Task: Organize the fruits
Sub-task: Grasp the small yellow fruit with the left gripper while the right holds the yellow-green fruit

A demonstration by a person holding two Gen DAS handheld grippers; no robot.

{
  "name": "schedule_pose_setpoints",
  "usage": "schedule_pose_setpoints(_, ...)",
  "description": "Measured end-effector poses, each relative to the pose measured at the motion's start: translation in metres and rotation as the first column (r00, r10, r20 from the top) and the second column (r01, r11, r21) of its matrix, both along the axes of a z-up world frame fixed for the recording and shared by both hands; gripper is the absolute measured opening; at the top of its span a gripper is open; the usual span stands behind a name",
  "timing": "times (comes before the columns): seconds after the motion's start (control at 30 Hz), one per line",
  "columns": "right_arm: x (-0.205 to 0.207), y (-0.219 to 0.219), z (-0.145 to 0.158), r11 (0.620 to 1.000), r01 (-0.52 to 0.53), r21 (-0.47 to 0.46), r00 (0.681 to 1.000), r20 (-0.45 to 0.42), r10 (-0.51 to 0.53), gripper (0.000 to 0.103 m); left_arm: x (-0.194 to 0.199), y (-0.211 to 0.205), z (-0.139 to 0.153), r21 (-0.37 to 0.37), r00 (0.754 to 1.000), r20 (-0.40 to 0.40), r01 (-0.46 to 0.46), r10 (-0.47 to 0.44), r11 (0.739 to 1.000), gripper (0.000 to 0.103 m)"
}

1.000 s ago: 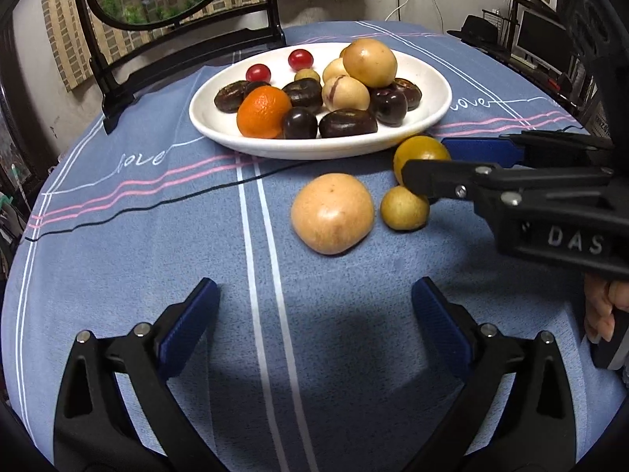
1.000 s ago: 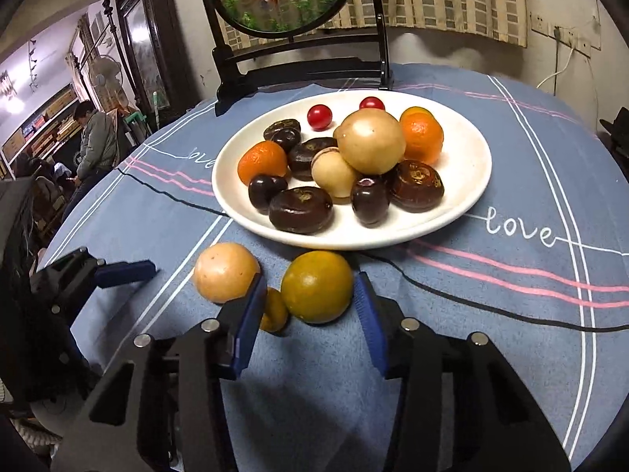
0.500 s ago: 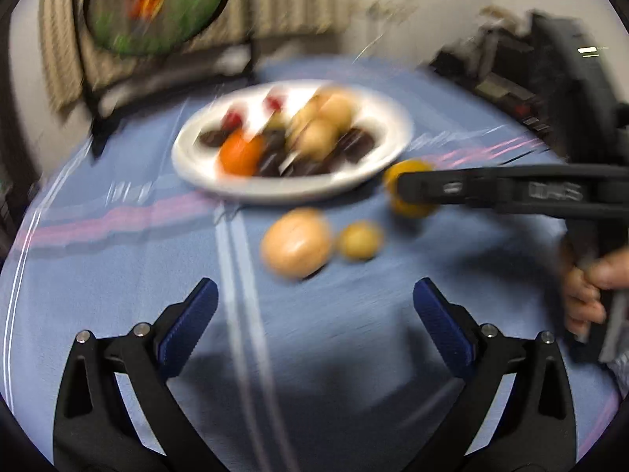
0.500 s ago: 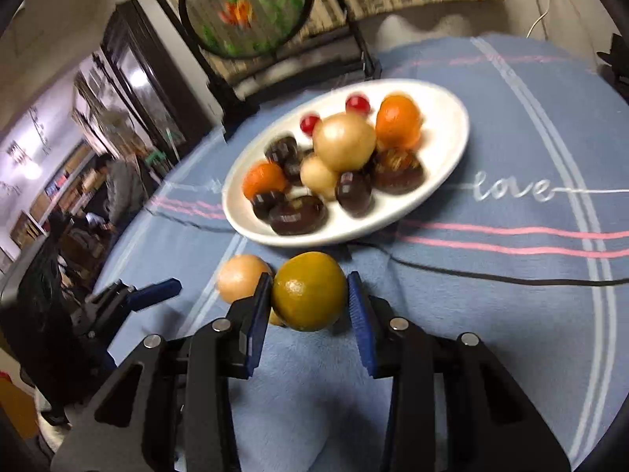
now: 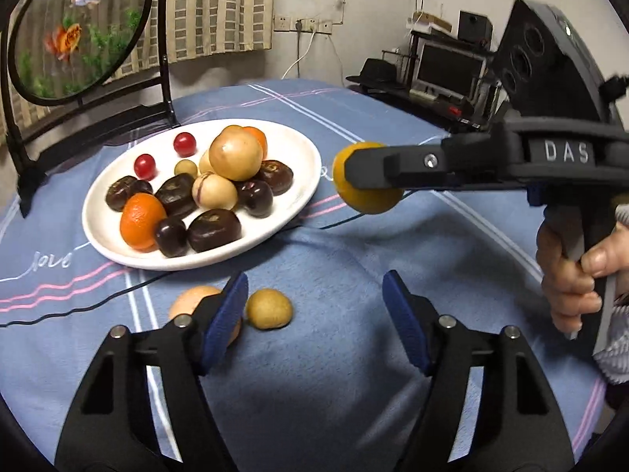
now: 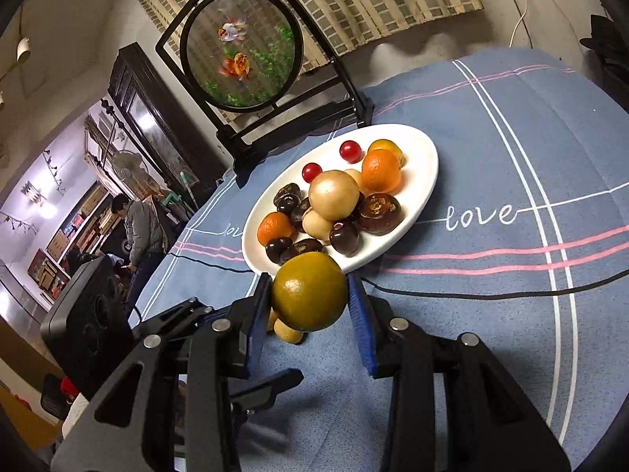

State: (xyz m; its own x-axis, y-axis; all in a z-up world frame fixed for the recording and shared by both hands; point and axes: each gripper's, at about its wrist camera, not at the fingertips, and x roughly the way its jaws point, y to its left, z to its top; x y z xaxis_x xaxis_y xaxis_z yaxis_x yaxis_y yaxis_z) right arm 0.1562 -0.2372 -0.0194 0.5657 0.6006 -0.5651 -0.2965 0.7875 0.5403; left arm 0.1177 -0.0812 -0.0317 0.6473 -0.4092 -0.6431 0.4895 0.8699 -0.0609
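Round screen: a dark-framed round screen (image 5: 74, 27) painted with goldfish stands at the far left edge of the table, behind the plate.
Tablecloth: a blue tablecloth (image 5: 354, 393) with white and pink stripes and the word "love" covers the table.
Plate: a white oval plate (image 5: 302, 181) lies left of centre, heaped with fruit: dark brown glossy fruits, two small red fruits (image 5: 184, 144), a mandarin (image 5: 141, 220) at its near left, and a large tan fruit (image 5: 236, 155) on top of the pile.
Loose fruit, left: a peach-coloured fruit (image 5: 188, 301) lies on the cloth just before the plate, half hidden behind the left gripper's left finger.
Loose fruit, centre: a small yellow-tan fruit (image 5: 269, 309) lies just beside it, possibly touching; the finger hides the gap.
Left gripper: the left gripper (image 5: 314, 324) hangs low over the cloth, its jaws closing, with the small yellow-tan fruit inside the gap near the left pad but not pressed.
Held fruit: a yellow-green citrus fruit (image 6: 309, 291) is lifted off the cloth, near the plate's right rim in the left wrist view.
Right gripper: the right gripper (image 6: 309, 295) is clenched on that citrus, blue pads pressing both its sides.
Hand: a hand (image 5: 570, 271) grips the right gripper's handle at the far right.
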Motion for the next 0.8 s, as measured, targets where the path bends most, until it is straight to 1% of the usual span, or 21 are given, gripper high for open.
schedule_pose_setpoints(0.1,-0.001,-0.001,0.000,1.000,0.004,0.002,1.000,-0.003,-0.004,0.039,0.007,-0.005,-0.007,0.008,0.998,-0.055,0.022,-0.022,1.000,0.069)
schedule_pose_setpoints(0.2,-0.001,-0.001,-0.001,1.000,0.009,0.002,1.000,-0.002,-0.009,0.039,0.009,-0.005,-0.007,0.008,0.998,-0.059,0.016,-0.016,1.000,0.069)
schedule_pose_setpoints(0.3,-0.002,-0.001,-0.001,1.000,0.011,-0.002,1.000,-0.004,-0.011,0.039,0.009,-0.009,-0.008,0.052,0.999,-0.053,0.008,-0.005,0.999,0.069)
schedule_pose_setpoints(0.33,-0.002,-0.001,-0.001,1.000,0.012,-0.003,1.000,-0.006,-0.012,0.039,0.008,-0.011,-0.009,0.087,0.999,-0.045,0.009,-0.005,0.996,0.069)
schedule_pose_setpoints(0.37,-0.002,-0.001,-0.002,1.000,0.013,-0.003,1.000,-0.010,-0.013,0.039,0.008,-0.013,-0.010,0.143,1.000,-0.031,0.001,0.004,0.990,0.069)
schedule_pose_setpoints(0.4,-0.001,-0.001,-0.002,1.000,0.013,-0.003,1.000,-0.011,-0.013,0.039,0.011,-0.013,-0.014,0.190,1.000,-0.025,-0.002,0.007,0.982,0.065)
schedule_pose_setpoints(0.47,-0.001,-0.001,-0.002,1.000,0.014,-0.004,1.000,-0.015,-0.014,0.039,0.018,-0.007,-0.015,0.169,0.998,-0.058,-0.011,0.021,0.985,0.065)
schedule_pose_setpoints(0.57,-0.001,0.000,-0.002,1.000,0.012,-0.008,1.000,-0.017,-0.012,0.039,0.019,-0.005,-0.015,0.166,0.998,-0.062,0.008,0.003,0.986,0.064)
schedule_pose_setpoints(0.6,-0.001,0.000,-0.002,1.000,0.013,-0.008,1.000,-0.018,-0.013,0.039,0.018,-0.007,-0.016,0.161,0.997,-0.071,0.025,-0.014,0.987,0.062)
schedule_pose_setpoints(0.63,-0.001,0.000,-0.002,1.000,0.013,-0.007,1.000,-0.019,-0.013,0.039,0.020,-0.008,-0.019,0.134,0.992,-0.117,0.056,-0.041,0.989,0.054)
schedule_pose_setpoints(0.67,-0.001,-0.001,-0.002,1.000,0.013,-0.005,1.000,-0.019,-0.013,0.039,0.019,-0.008,-0.022,0.115,0.988,-0.144,0.073,-0.056,0.991,0.049)
schedule_pose_setpoints(0.73,-0.001,-0.001,-0.002,1.000,0.017,-0.003,1.000,-0.020,-0.017,0.039,0.021,-0.006,-0.022,0.099,0.987,-0.152,0.075,-0.060,0.992,0.048)
schedule_pose_setpoints(0.8,-0.001,-0.002,-0.003,1.000,0.019,0.000,1.000,-0.022,-0.019,0.039,0.024,0.000,-0.022,0.057,0.984,-0.169,0.073,-0.063,0.996,0.047)
